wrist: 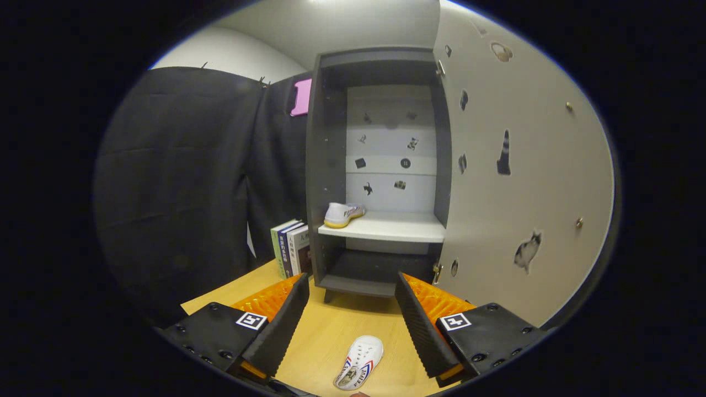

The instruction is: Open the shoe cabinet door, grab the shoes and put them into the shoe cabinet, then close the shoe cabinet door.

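Note:
The dark grey shoe cabinet (325, 165) stands ahead of me with its white door (524, 182) swung wide open to the right. One white shoe with a yellow sole (342, 214) sits at the left end of the cabinet's white shelf (394, 227). A second white shoe with red and blue stripes (359, 362) lies sole-down on the wooden table (342, 325), between my fingers and close in. My gripper (353, 325) is open, its fingers (284, 325) spread to either side of that shoe without touching it.
Three upright books (290, 249) lean against the cabinet's left side on the table. Black cloth hangs as the booth wall (182, 182) to the left. Small stickers dot the door and the cabinet's back panel. A lower dark shelf (369, 270) lies under the white one.

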